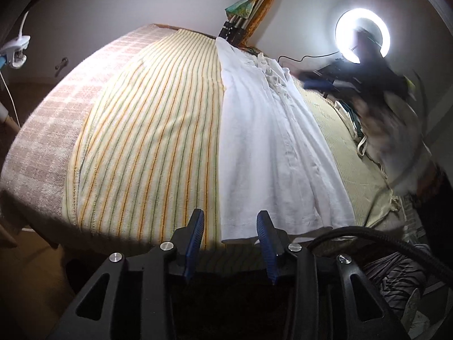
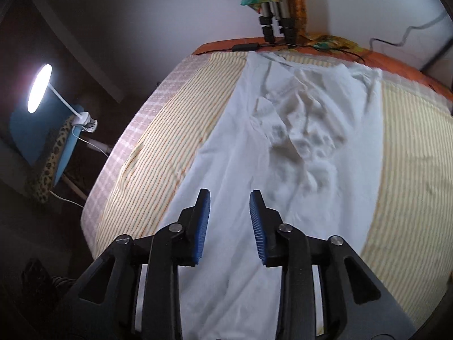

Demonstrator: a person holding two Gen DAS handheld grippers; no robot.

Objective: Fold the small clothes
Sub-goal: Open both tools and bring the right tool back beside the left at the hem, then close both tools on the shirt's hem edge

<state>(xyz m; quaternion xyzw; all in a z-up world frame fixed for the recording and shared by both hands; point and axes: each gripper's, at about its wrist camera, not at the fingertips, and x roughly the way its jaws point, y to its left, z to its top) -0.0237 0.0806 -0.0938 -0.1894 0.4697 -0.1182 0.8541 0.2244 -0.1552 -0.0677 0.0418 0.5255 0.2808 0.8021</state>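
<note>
A white garment (image 1: 269, 141) lies flat and lengthwise on a yellow striped towel (image 1: 155, 127) over the bed, folded in along its length, its crumpled neck end far away. My left gripper (image 1: 230, 218) is open at the near hem, with the hem's corner lying under its right finger and nothing pinched. In the right wrist view, my right gripper (image 2: 229, 195) hovers open over the middle of the same white garment (image 2: 254, 155), which has wrinkles further up. From the left wrist view the right gripper (image 1: 314, 83) appears as a blur by the garment's far end.
A ring light (image 1: 362, 36) and tripod legs (image 1: 235, 28) stand behind the bed. A clip lamp (image 2: 39, 89) shines at the left on a blue chair (image 2: 25, 136). A black hose (image 1: 368, 235) and striped grey cloth (image 1: 396, 277) lie at the near right.
</note>
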